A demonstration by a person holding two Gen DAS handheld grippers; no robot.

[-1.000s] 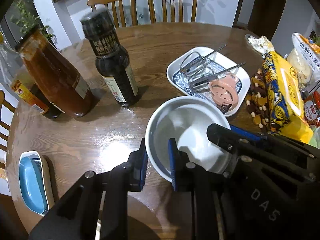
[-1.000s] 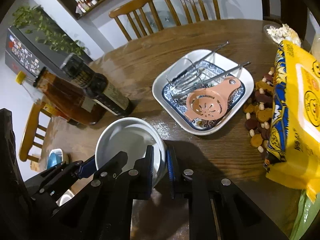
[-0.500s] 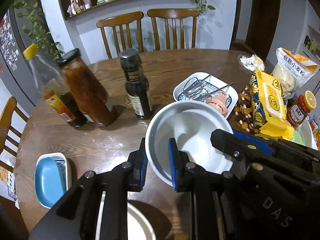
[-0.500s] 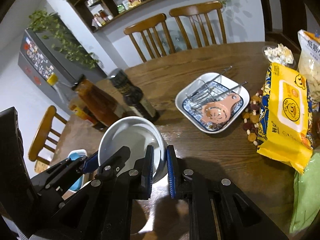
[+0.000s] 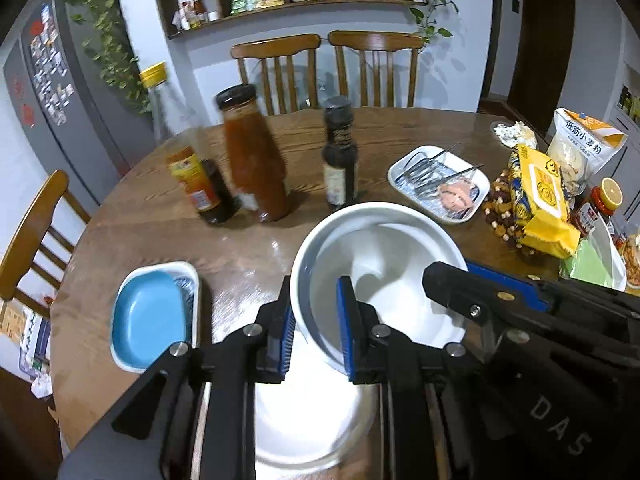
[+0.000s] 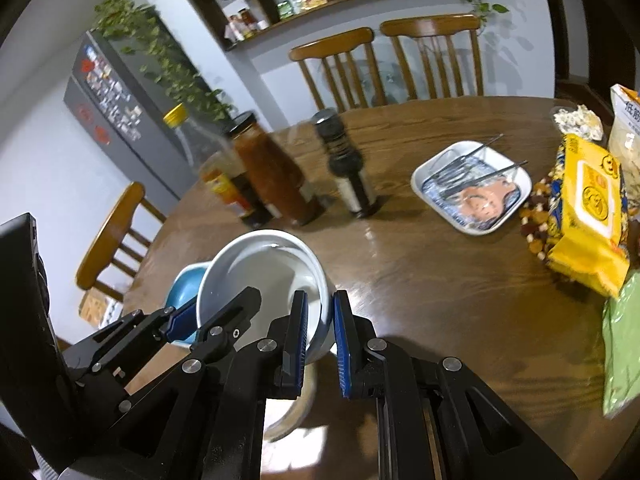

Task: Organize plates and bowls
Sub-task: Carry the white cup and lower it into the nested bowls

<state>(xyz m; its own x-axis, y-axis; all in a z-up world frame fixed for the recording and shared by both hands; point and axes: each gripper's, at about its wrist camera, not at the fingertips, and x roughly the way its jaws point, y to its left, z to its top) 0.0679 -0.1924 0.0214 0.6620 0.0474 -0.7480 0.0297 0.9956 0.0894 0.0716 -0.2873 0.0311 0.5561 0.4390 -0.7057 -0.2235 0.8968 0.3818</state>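
Observation:
A white bowl (image 5: 384,276) hangs in the air over the near part of the round wooden table (image 5: 160,232). My left gripper (image 5: 316,332) is shut on its left rim. My right gripper (image 6: 320,344) is shut on its right rim; the bowl also shows in the right wrist view (image 6: 264,276). A white plate (image 5: 304,420) lies on the table right below the bowl. A blue dish in a white tray (image 5: 152,316) sits to the left. A square patterned plate (image 5: 440,184) with whisk beaters and a pink strainer lies at the right.
Three sauce bottles (image 5: 256,160) stand at the table's middle left. A yellow wipes pack (image 5: 540,200), loose nuts, a flour bag and a jar crowd the right edge. Two wooden chairs (image 5: 328,72) stand behind the table.
Both grippers have lifted the bowl off the table and drawn it back toward the near edge. The white plate has come into view beneath it.

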